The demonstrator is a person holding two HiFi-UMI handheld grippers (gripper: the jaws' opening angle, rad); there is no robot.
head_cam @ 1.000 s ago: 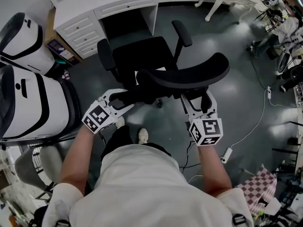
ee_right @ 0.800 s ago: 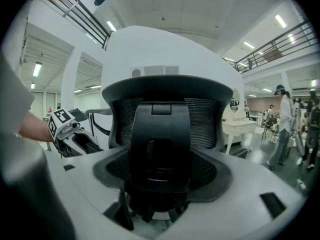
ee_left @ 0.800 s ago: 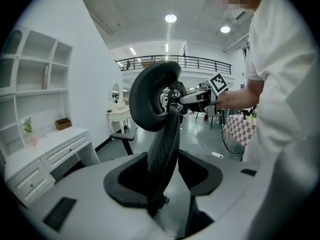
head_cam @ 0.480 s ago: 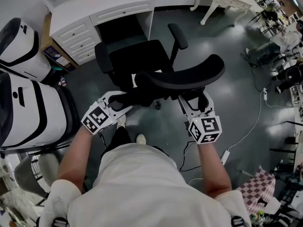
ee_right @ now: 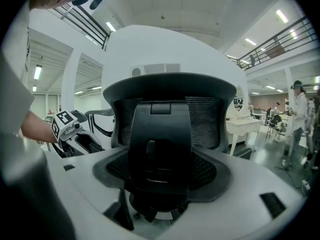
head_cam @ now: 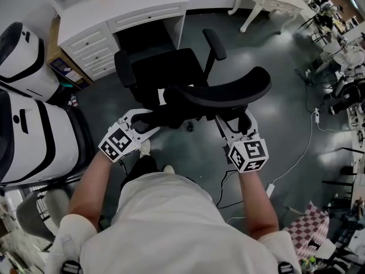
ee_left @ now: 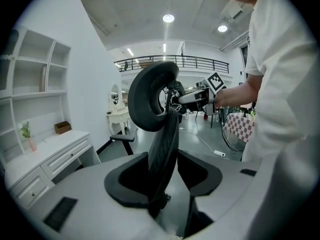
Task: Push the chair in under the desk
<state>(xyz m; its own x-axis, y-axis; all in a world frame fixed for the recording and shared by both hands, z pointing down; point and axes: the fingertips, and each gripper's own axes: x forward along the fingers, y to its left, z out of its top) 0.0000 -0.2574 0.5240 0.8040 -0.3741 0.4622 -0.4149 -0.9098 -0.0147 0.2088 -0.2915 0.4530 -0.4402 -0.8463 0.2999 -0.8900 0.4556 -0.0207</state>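
Office chair sits on the grey floor with its seat facing the knee gap of the white desk. It's close to the gap but not under it yet, and a bit skewed to the opening, so I'd call the push only partly done.

The person stands right behind it, which makes sense: the backrest is the tallest, handiest part to shove from, and a tool on each side lets you steer it straight.

Left gripper comes in from the side and has the backrest's edge between its jaws. They're set fairly wide and the pads look snug on it. Right gripper points more squarely at the rear. It has the chunky back support between its wide-set jaws and looks clamped on it too.

Only the head view gives the layout:
- the chair versus the opening
- the drawers left of the gap
- the armrests, which I reckon have to clear the desk front
- a cable on the floor, well off to the right

It hides the pads completely, though. The left gripper view shows the backrest edge-on, plus the shelves above the desk. The right gripper view shows the mesh back face-on, and a bystander standing far off at the right.
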